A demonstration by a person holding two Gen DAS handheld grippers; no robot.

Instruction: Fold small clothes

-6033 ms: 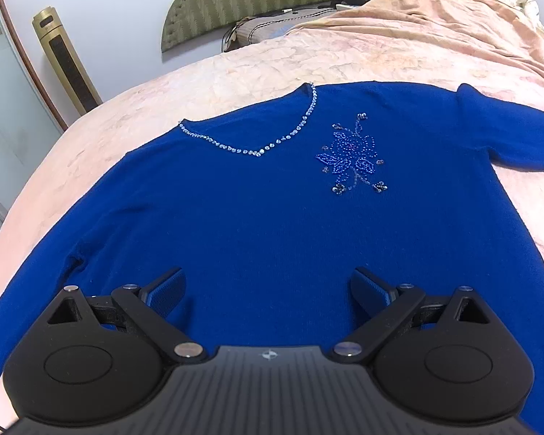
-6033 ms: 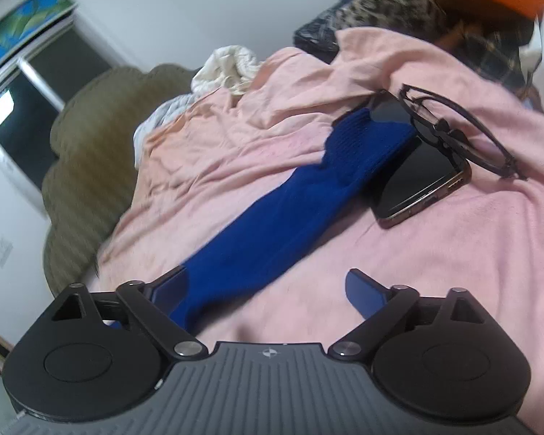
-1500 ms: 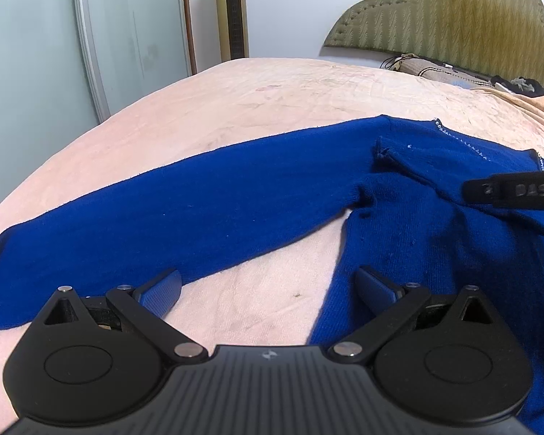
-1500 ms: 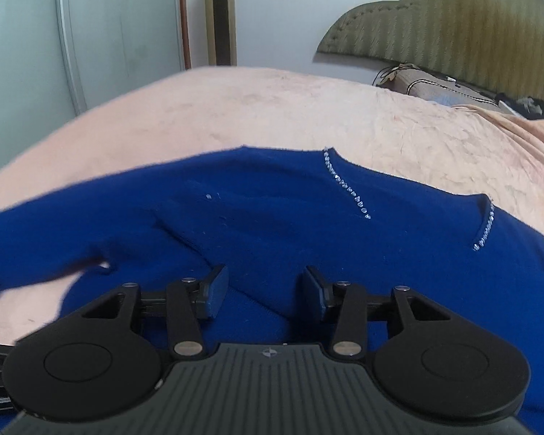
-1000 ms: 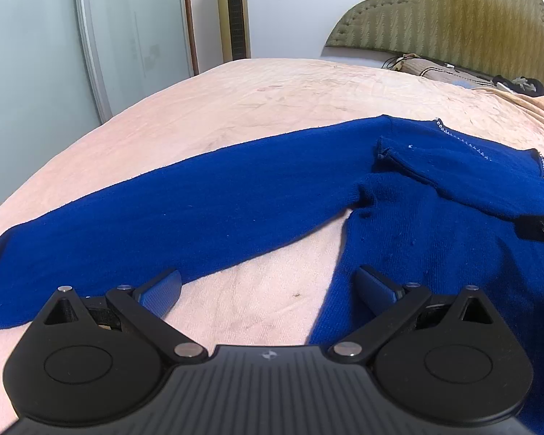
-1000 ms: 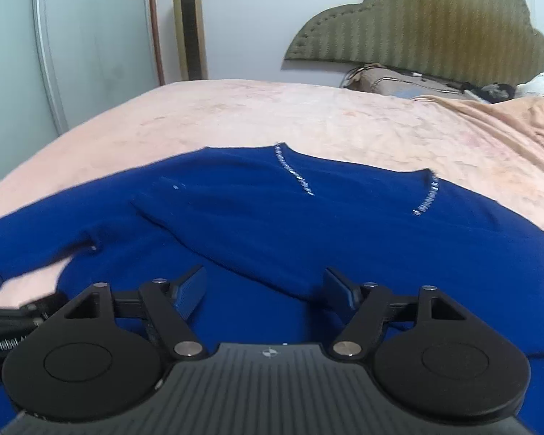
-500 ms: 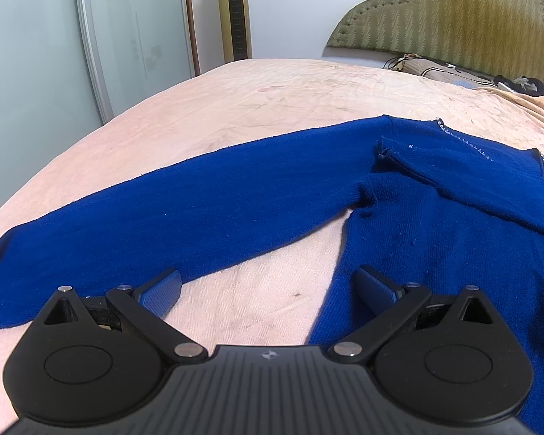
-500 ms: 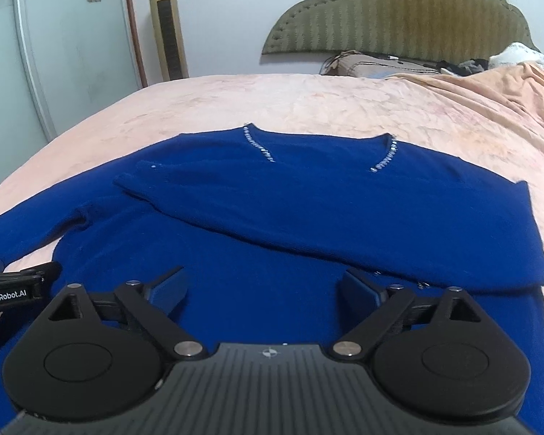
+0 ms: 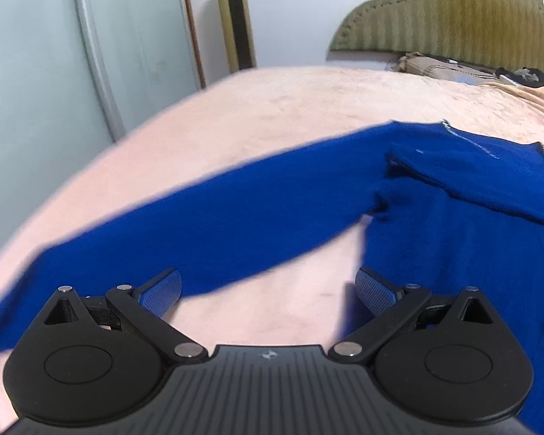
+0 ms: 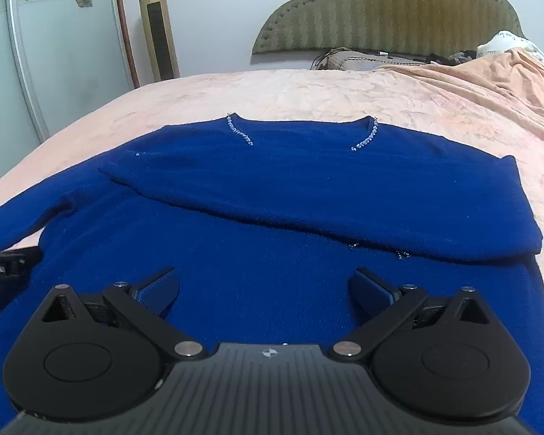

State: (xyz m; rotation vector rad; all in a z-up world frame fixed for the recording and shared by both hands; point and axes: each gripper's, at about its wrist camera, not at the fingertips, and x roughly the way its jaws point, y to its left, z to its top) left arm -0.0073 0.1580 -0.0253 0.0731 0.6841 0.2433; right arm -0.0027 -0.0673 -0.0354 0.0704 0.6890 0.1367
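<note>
- Sweater (image 10: 272, 282) lies flat on the bed (image 10: 308, 94), neckline away from me, one sleeve (image 10: 344, 195) folded across the chest so the bulk stays inside the body outline.
- Right gripper (image 10: 264, 291) hovers over the lower front; its jaws have just been opening and now stand wide, nothing between them, I judge to let that sleeve rest.
- Left gripper (image 9: 268, 290) has jaws released too, over bare bed between the other sleeve (image 9: 199, 217) and the body, likely set to take that sleeve next.
- The knit is deep blue with a beaded neckline (image 10: 240, 131); beads peek from under the folded sleeve.
</note>
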